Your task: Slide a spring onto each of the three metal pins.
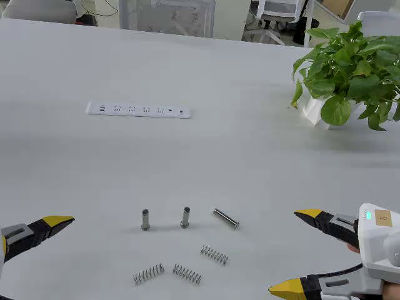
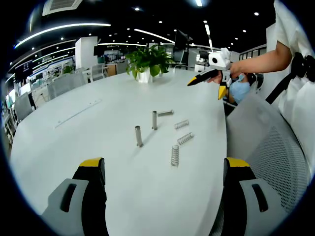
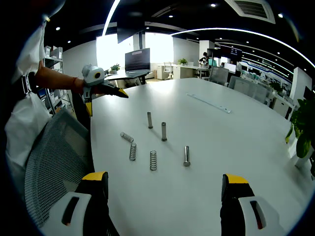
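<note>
The left gripper (image 2: 164,163) and right gripper (image 1: 292,251) hover open and empty above the counter (image 1: 250,156). Between them three springs (image 1: 187,274) lie loose just before the pins (image 1: 145,219), two upright, one flat. None is threaded, so grasping a spring seems next.

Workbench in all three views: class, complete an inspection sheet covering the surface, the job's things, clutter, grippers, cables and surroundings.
Surface: pale grey table, flat, no marks seen.
Job's things: left pin and middle pin stand upright; right pin lies flat. Left spring, middle spring and right spring lie loose nearer the person, none on a pin.
Clutter: white power strip farther back; potted plant at the far right.
Grippers: left gripper open, empty; right gripper open, empty; both apart from the parts.
Cables: nothing seen on the table.
Surroundings: mesh chair beside the table; open office with ceiling lights.
</note>
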{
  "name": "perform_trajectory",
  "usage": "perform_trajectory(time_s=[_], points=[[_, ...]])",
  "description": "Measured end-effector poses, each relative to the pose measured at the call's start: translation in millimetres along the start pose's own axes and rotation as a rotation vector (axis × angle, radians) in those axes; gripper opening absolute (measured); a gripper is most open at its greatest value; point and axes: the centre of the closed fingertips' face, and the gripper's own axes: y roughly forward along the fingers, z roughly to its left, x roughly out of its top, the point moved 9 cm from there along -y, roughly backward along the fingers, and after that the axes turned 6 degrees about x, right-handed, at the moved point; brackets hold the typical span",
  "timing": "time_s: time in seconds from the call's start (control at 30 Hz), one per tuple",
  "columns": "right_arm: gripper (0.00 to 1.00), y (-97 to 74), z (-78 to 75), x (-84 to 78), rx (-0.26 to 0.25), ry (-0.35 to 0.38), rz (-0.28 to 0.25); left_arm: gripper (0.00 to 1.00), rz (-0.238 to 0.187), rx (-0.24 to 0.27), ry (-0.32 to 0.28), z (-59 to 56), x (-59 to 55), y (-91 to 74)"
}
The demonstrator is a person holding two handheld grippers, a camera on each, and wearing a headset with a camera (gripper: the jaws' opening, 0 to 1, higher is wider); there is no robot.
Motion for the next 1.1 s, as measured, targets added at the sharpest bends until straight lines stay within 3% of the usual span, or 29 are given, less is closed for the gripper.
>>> perform_trajectory(time_s=[1.1], points=[[0.95, 3.0, -0.7, 0.4, 0.015, 0.008, 0.029, 0.99, -0.005, -0.018, -0.014, -1.5, -4.1, 2.8]])
